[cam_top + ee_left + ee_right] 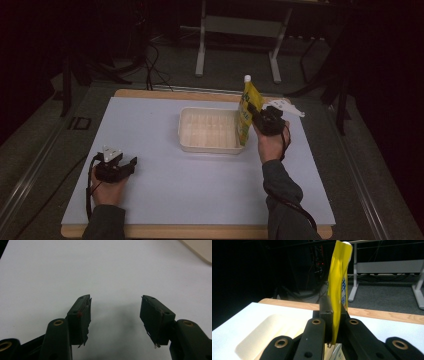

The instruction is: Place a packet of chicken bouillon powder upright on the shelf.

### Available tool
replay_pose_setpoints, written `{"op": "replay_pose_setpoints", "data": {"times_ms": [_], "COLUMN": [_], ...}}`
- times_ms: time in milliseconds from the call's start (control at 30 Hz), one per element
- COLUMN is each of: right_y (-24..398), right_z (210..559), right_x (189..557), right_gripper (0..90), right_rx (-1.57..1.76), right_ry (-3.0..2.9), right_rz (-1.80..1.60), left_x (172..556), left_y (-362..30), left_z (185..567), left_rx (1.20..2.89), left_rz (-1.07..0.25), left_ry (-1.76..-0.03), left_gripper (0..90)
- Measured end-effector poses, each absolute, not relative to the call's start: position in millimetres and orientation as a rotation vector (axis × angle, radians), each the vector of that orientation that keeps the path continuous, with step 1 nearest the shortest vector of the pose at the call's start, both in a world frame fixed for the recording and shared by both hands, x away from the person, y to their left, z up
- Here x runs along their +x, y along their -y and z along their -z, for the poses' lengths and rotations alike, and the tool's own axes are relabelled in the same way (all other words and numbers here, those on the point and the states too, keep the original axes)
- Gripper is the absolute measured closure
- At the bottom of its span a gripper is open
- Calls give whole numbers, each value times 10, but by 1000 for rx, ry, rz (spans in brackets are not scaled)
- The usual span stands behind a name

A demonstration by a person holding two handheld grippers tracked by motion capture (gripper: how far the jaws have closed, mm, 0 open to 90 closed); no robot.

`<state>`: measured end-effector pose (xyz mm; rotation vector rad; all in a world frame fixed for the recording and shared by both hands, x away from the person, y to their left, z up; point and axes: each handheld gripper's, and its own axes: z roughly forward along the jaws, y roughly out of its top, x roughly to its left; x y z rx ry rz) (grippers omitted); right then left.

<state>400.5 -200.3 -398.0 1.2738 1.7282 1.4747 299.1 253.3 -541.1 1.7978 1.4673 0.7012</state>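
A yellow spouted pouch (247,111) with a white cap stands upright, held above the right end of a shallow white plastic tray (209,131). My right gripper (259,116) is shut on the pouch's side, with the person's hand below it. In the right gripper view the pouch (338,287) rises between the closed jaws, and the tray (265,333) lies below to the left. My left gripper (131,164) rests open near the table's front left, with nothing between its jaws. In the left gripper view its fingers (81,317) stand wide apart over the bare white surface.
The white mat (165,190) covers a wooden table (200,231). Grey metal frame legs (202,45) stand on the floor behind the table. Cables lie on the dark floor at the back left. A corner of the tray (200,250) shows in the left gripper view.
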Motion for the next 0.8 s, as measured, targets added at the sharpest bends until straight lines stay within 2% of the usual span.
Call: {"op": "replay_pose_setpoints", "data": {"times_ms": [800], "right_y": [1880], "right_z": [4321], "right_x": [4030], "right_gripper": [900], "right_rx": [1313], "right_ry": [-1827], "right_rz": [-1365], "left_x": [2988], "left_y": [-2537], "left_z": [5408], "left_rx": [1794], "left_rz": [-699], "left_ry": [-1465], "left_gripper": [414]}}
